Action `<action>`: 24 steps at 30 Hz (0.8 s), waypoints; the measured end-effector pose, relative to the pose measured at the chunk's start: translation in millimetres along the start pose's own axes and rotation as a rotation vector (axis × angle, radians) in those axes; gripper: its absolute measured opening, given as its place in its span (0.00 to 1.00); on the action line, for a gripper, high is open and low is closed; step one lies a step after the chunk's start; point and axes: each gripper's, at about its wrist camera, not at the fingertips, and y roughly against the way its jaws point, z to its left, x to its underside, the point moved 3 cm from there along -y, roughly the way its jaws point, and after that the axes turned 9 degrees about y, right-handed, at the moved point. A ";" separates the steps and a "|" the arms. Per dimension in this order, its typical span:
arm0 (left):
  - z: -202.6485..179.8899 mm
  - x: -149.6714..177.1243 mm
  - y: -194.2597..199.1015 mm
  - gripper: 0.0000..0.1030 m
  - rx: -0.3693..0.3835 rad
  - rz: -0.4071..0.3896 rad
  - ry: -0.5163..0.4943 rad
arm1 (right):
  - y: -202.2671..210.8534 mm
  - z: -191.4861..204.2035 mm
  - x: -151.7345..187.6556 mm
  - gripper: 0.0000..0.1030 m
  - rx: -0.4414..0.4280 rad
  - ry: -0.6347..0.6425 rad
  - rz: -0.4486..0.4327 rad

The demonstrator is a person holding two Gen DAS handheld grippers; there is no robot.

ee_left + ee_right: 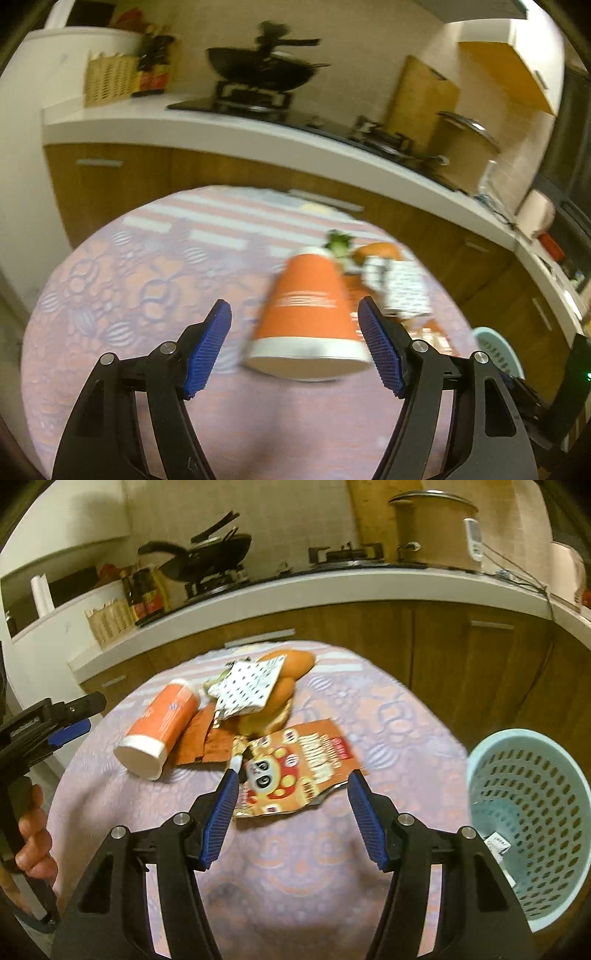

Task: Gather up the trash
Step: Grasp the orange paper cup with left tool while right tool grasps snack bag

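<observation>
The orange paper cup (pixel 308 314) lies on its side on the bench (pixel 110 280), which is covered by a patterned cloth. Its white rim end faces the left gripper (pixel 295 317) and its narrower base points away toward the kitchen cabinets, so the long axis runs roughly along that gripper's line of approach. The left jaws stand wide open and hold nothing; the cup sits between and just ahead of the blue pads, closer to the right-hand pad (pixel 380 347). Whether that pad touches the cup cannot be told, as the view is blurred.

Beyond the cup lie a dotted wrapper (pixel 249 686), bread-like pieces (pixel 291 664) and a printed snack packet (pixel 295 764). The right gripper (pixel 290 794) hangs just over the packet's near edge, jaws likewise wide open and empty. A pale perforated basket (pixel 532 812) stands to the right of the packet, tipped toward the camera.

Judgement: the left gripper is the nearer to the cup; closing across its width looks feasible, though the taper may let it slip.
</observation>
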 end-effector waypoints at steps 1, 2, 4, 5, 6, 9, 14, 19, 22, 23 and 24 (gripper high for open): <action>6.2 -0.2 -5.2 0.69 -0.007 0.017 0.003 | -3.3 1.7 1.2 0.56 0.008 0.006 0.009; 10.9 -0.1 -10.2 0.69 -0.013 0.030 0.009 | -4.7 2.0 1.8 0.56 0.015 0.011 0.014; 18.3 1.5 -21.3 0.69 -0.003 0.058 0.026 | -4.6 1.0 0.5 0.56 0.009 0.007 0.009; 19.4 2.4 -28.8 0.69 0.015 0.081 0.037 | -5.0 -0.4 0.6 0.56 0.007 0.001 0.009; 21.8 4.3 -34.3 0.69 0.030 0.104 0.049 | -6.0 -1.9 1.3 0.56 0.006 -0.006 0.014; 20.7 11.0 -49.1 0.71 0.094 0.166 0.082 | -7.5 -3.3 1.9 0.56 -0.002 -0.014 0.020; 6.9 17.3 -62.1 0.71 0.135 0.217 0.076 | -9.1 0.3 1.1 0.56 0.004 0.005 0.022; 0.8 22.8 -69.6 0.67 0.134 0.214 0.060 | -8.3 2.8 1.7 0.56 0.007 0.015 0.020; 2.1 22.7 -65.3 0.59 0.142 0.188 0.065 | -6.6 2.1 1.5 0.56 0.003 0.007 0.012; 3.1 22.1 -62.0 0.57 0.148 0.172 0.069 | -5.5 1.5 1.5 0.56 0.003 0.003 0.006; 3.0 20.7 -59.0 0.53 0.153 0.156 0.074 | -4.0 0.8 1.4 0.56 0.004 -0.002 -0.001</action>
